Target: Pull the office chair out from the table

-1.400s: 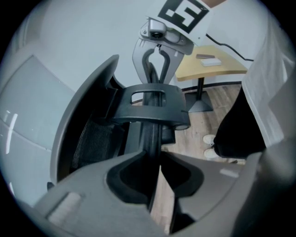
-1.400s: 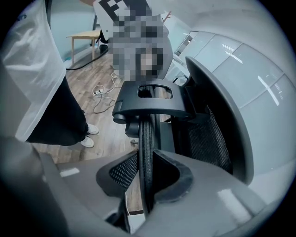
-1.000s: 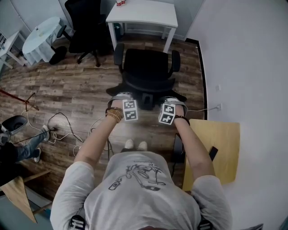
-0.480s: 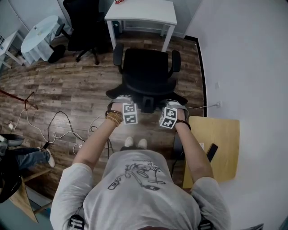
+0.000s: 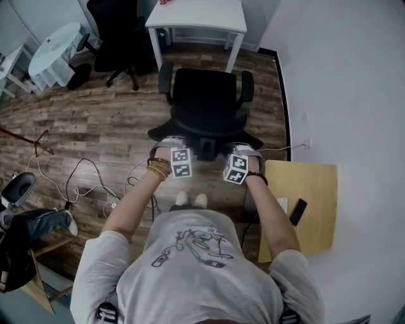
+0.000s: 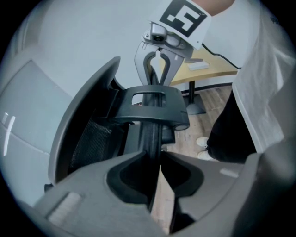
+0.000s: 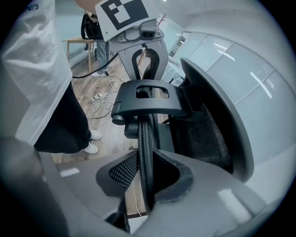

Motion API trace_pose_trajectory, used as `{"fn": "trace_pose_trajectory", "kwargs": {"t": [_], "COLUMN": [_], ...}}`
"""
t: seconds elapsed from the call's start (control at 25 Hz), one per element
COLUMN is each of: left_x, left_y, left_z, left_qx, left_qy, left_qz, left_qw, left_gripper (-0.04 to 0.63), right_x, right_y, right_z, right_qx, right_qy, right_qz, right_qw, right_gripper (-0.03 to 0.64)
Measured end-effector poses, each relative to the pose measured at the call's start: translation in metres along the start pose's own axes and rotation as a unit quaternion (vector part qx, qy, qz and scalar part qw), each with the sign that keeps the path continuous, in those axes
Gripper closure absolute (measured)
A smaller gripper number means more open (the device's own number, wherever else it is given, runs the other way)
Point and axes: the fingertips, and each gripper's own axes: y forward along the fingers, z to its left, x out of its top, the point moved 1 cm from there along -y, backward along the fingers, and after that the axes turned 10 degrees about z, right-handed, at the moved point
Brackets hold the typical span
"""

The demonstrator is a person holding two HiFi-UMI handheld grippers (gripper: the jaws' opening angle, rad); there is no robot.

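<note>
A: Left gripper point(image 6: 156, 173)?
B: Clamped on the chair's point(image 5: 205, 101) backrest rim, pinched between both fingers point(image 6: 88, 194).
A: Right gripper point(image 7: 145, 180)?
B: Gripping that same rim.
A: Chair?
B: Near the table point(image 5: 196, 16), seat clear of it.

Chair point(image 5: 205, 101) ahead, desk point(image 5: 313, 183) right; floor point(image 5: 95, 120) perhaps open

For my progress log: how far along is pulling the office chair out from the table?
Done: office chair stands clear of the white table, floor between. In hand: left tongs and right tongs clamp its backrest edge. Left: probably only letting go.
</note>
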Motion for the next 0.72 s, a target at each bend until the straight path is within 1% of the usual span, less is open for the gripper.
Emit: {"fn": "trace_pose_trajectory", "kwargs": {"t": [0.44, 0.52, 0.72], "left_x": [-0.0037, -0.0039, -0.0047], "left_y": [0.0015, 0.0005, -0.0017], "left_z": [0.0029, 0.0045, 0.01], "left_qx": [-0.001, 0.001, 0.009], "left_qy": [-0.013, -0.015, -0.034], "left_qz": [0.003, -0.002, -0.013], "left_qw": [0.9999, 0.9999, 0.9993], "left_gripper": [0.5, 0.499, 0.489], "right_x": [0.004, 0.0045, 0.0076], "right_y": [0.0012, 0.0017, -0.0007], "right_z": [-0.0006, -0.0021, -0.0073], "right_qx": [0.001, -0.001, -0.006], "right_qy": [0.006, 0.013, 0.035], "right_qz": [0.002, -0.001, -0.009], "right_qw": [1.0, 1.0, 0.999], "right_gripper": [0.517, 0.514, 0.5]}}
